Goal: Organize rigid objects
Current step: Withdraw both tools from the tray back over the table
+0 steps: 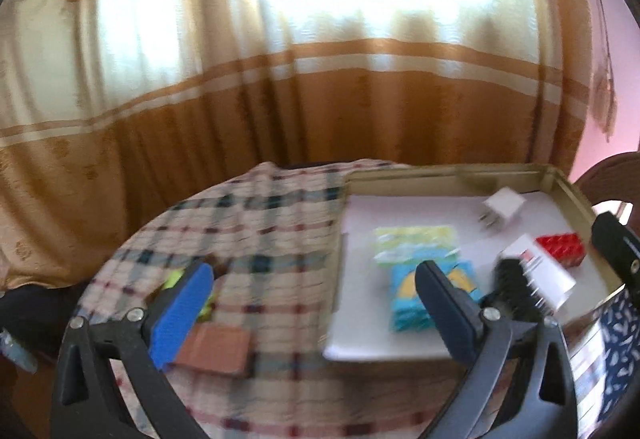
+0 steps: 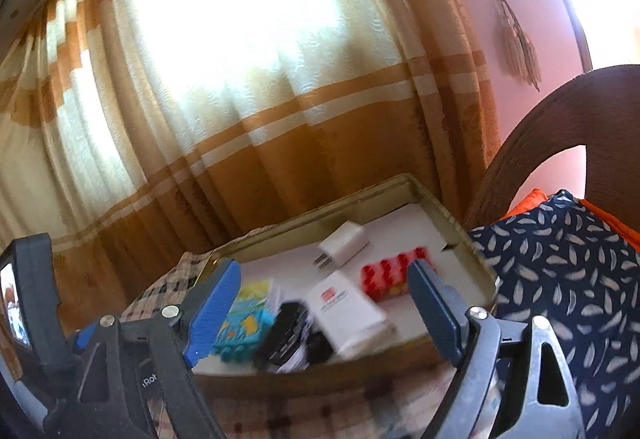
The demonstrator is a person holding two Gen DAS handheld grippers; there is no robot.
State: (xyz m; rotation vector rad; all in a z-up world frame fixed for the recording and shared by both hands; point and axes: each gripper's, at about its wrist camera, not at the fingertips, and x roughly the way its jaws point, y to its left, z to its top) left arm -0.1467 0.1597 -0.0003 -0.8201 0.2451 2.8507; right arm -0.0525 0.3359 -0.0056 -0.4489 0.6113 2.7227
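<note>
A gold-rimmed tray (image 1: 452,171) with a white lining lies on the right of the table. In it are a white charger plug (image 1: 502,209), a red block (image 1: 560,249), a white box with a red mark (image 1: 540,275), a black brush (image 1: 514,291), a cyan packet (image 1: 404,303) and a yellow-green packet (image 1: 416,243). My left gripper (image 1: 316,303) hangs open over the cloth at the tray's left edge, nothing between its pads. A brown flat block (image 1: 218,347) lies under its left finger. My right gripper (image 2: 324,303) stands open before the tray (image 2: 320,215), holding nothing. The red block (image 2: 394,275) and white box (image 2: 348,311) lie beyond it.
A chequered cloth (image 1: 272,223) covers the round table. A striped curtain (image 1: 280,99) hangs close behind. At the right stands a wooden chair (image 2: 552,119) with a dark feather-print cushion (image 2: 568,279). A yellow-green thing (image 1: 172,279) lies behind the left finger.
</note>
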